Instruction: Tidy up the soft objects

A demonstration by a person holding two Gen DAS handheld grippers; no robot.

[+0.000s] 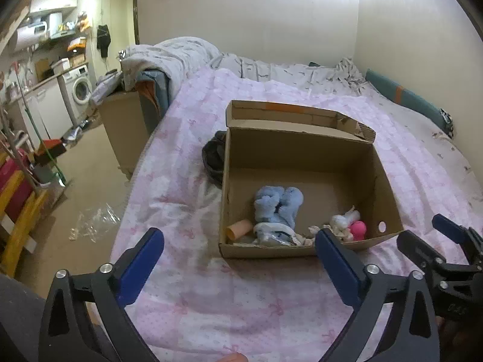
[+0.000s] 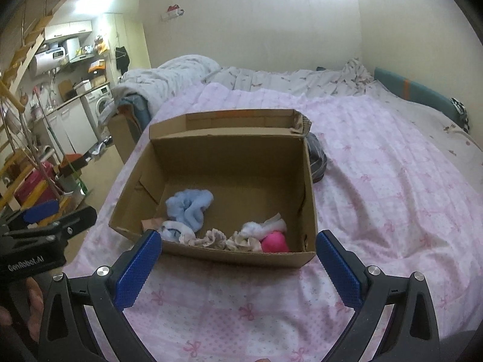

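An open cardboard box [image 1: 305, 150] [image 2: 229, 150] stands on the pink bed cover. Inside it lie a light blue plush [image 1: 279, 206] [image 2: 190, 206], a pink ball [image 1: 357, 229] [image 2: 274, 241], a white soft toy [image 1: 342, 219] [image 2: 259, 227], a beige frilly cloth [image 2: 215, 238] and a peach roll [image 1: 239, 229]. My left gripper [image 1: 240, 242] is open and empty, just in front of the box. My right gripper [image 2: 238, 242] is open and empty, also in front of the box. Each gripper shows at the edge of the other's view.
A dark bag [image 1: 214, 157] [image 2: 317, 158] lies behind the box on the bed. A crumpled grey duvet [image 1: 169, 57] is piled at the head. The bed edge drops to the floor on the left, with clear plastic wrap [image 1: 90, 221] there.
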